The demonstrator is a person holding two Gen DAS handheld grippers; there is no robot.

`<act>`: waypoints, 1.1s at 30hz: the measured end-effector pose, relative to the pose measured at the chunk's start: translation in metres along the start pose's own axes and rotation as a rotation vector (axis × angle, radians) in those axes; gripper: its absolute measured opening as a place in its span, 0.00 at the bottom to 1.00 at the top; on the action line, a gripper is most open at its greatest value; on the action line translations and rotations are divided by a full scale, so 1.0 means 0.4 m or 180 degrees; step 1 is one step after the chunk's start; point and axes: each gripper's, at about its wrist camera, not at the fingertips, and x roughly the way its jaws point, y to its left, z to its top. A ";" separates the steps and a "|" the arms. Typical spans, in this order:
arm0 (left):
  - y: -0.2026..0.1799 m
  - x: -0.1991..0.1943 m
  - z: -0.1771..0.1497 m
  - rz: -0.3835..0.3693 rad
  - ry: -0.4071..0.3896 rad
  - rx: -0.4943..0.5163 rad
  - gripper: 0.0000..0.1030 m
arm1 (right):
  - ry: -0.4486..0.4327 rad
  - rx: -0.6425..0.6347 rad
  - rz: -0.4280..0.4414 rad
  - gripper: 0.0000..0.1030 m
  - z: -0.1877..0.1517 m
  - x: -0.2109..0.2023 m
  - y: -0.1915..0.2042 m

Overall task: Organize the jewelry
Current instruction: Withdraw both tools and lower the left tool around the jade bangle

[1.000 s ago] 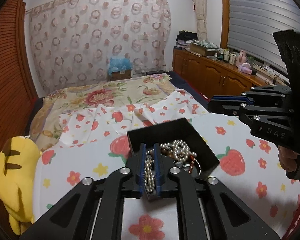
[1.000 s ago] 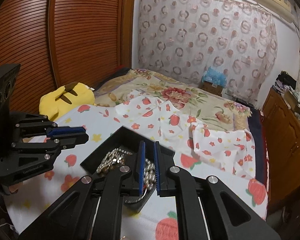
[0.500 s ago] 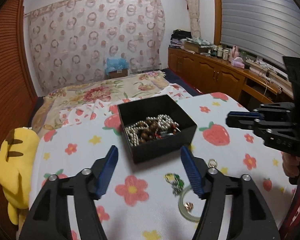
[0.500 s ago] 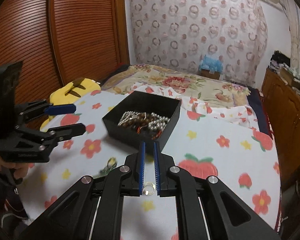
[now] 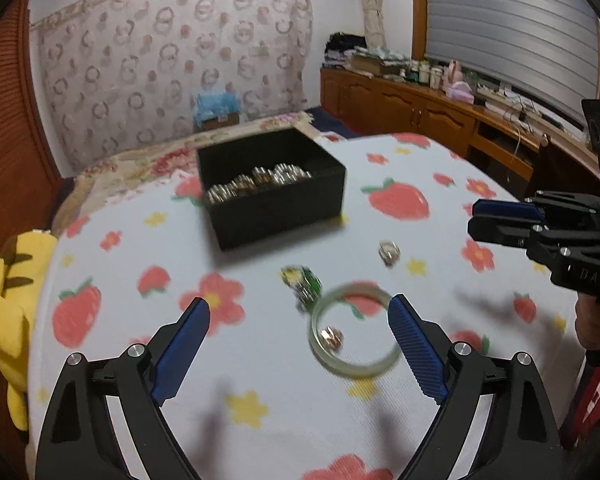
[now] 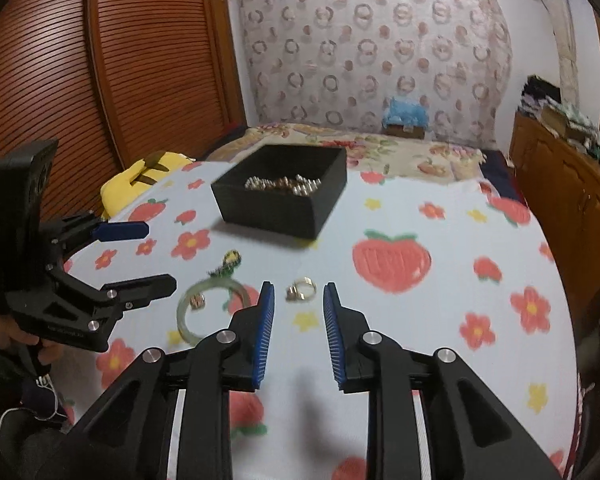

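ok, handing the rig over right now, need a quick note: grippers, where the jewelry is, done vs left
Left hand-held gripper: open wide, jaws just been opening, empty, over the green bangle.
Right hand-held gripper: partly open, jaws just been opening, empty, pointed at the silver ring.
Black box: on the strawberry cloth, already holds beaded strands.
Loose on the cloth: bangle with a small ring inside its loop, green charm piece next to it, silver ring.
Left: move the loose pieces into the box.
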 end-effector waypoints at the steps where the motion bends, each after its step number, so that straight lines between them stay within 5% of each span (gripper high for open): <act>1: -0.008 0.005 -0.007 -0.0018 0.0036 0.0010 0.85 | 0.0007 0.0012 -0.0011 0.29 -0.007 -0.002 -0.002; 9: -0.052 0.043 -0.021 -0.0092 0.0215 0.0068 0.85 | 0.0125 0.0125 -0.0180 0.50 -0.080 -0.007 -0.025; 29: -0.078 0.120 -0.020 0.0029 0.0492 0.0054 0.85 | 0.0132 0.0025 -0.0235 0.53 -0.116 -0.003 -0.014; 33: -0.077 0.114 -0.019 -0.0037 0.0454 0.0034 0.67 | 0.0133 -0.0003 -0.0250 0.53 -0.117 -0.002 -0.010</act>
